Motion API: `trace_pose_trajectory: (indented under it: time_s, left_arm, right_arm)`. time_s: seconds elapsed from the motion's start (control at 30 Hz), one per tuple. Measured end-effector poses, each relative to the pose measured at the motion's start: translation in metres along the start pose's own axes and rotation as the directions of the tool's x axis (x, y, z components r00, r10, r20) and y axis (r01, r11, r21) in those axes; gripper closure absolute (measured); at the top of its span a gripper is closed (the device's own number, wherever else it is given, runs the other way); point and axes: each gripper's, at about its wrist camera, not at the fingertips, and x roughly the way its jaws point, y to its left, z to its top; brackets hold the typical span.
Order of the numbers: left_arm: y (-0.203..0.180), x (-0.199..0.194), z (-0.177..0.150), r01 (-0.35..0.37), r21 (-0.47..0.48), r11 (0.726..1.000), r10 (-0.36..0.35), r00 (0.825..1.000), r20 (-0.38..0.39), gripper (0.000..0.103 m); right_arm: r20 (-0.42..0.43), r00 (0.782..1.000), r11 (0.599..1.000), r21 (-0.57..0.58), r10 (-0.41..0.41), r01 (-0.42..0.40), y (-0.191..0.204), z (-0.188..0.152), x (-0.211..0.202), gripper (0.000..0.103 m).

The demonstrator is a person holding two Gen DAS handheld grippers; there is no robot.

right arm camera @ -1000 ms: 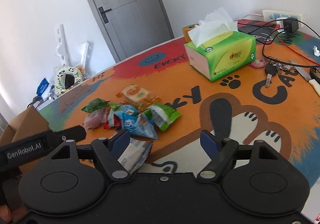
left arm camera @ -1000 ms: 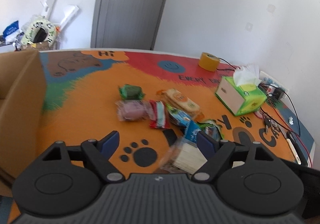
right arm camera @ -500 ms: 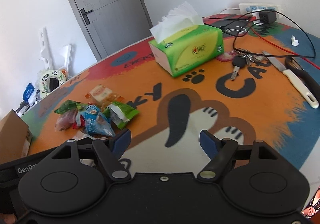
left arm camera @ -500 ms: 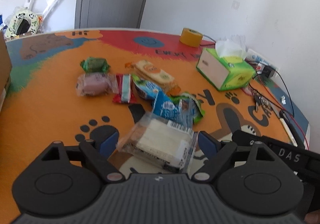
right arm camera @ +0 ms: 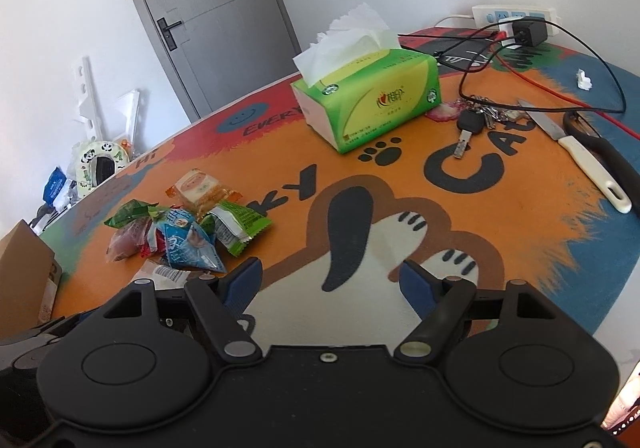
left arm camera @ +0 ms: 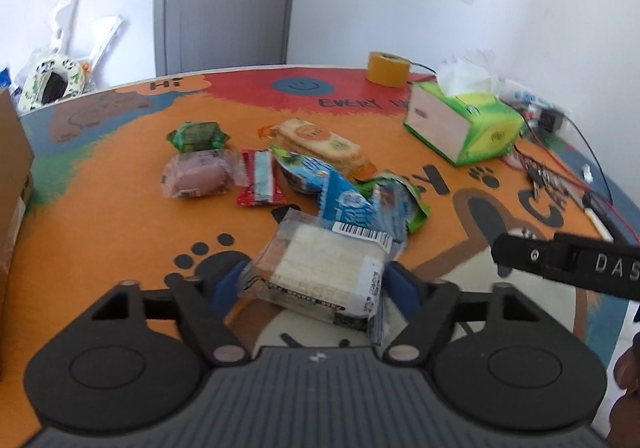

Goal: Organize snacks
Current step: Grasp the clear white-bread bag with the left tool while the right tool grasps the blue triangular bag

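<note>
My left gripper [left arm camera: 316, 288] has its blue fingers against both sides of a clear packet of white wafer biscuits [left arm camera: 324, 272] at the near end of the snack pile. Behind it lie a blue packet [left arm camera: 348, 203], a green packet [left arm camera: 404, 203], a red packet [left arm camera: 258, 183], a pink bun [left arm camera: 198, 175], a green candy pack [left arm camera: 198, 133] and an orange cracker pack [left arm camera: 320, 139]. My right gripper [right arm camera: 330, 284] is open and empty over the white paw print, right of the pile [right arm camera: 188, 236].
A cardboard box [left arm camera: 12, 183] stands at the left edge. A green tissue box [right arm camera: 368, 99], keys [right arm camera: 472, 119], a knife [right arm camera: 576, 151], cables, a power strip [right arm camera: 516, 15] and a tape roll [left arm camera: 386, 67] sit on the right and far side of the round table.
My left gripper has moved forward onto the wafer packet and its fingers have closed in on it. My right gripper has swung right, away from the pile.
</note>
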Motion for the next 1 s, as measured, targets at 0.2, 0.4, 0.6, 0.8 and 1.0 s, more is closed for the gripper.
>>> trace_pose_trajectory:
  time_s: [0.2,0.4,0.6,0.8,1.0]
  left_arm:
    - [0.016,-0.005,0.001,0.019,-0.043,0.999,-0.019,1.000,0.006,0.045]
    - [0.033,-0.010,0.004,0.023,-0.083,0.996,-0.023,1.000,0.007,0.046]
    - [0.053,-0.015,0.008,-0.001,-0.128,0.992,0.004,1.000,0.020,0.047]
    - [0.070,-0.016,0.010,-0.026,-0.164,0.986,0.031,0.999,0.028,0.047]
    - [0.079,-0.015,0.013,-0.048,-0.193,0.980,0.055,0.998,0.032,0.047]
  right_arm:
    - [-0.010,1.000,1.000,-0.022,0.018,-0.018,0.015,-0.002,0.006,0.027]
    - [-0.019,0.999,0.998,-0.053,0.042,-0.043,0.036,-0.005,0.012,0.027]
    - [-0.031,0.997,0.994,-0.075,0.072,-0.074,0.053,-0.005,0.021,0.034]
    - [-0.041,0.996,0.991,-0.101,0.082,-0.086,0.069,-0.005,0.029,0.034]
    - [-0.039,0.996,0.990,-0.109,0.086,-0.089,0.084,0.002,0.040,0.033]
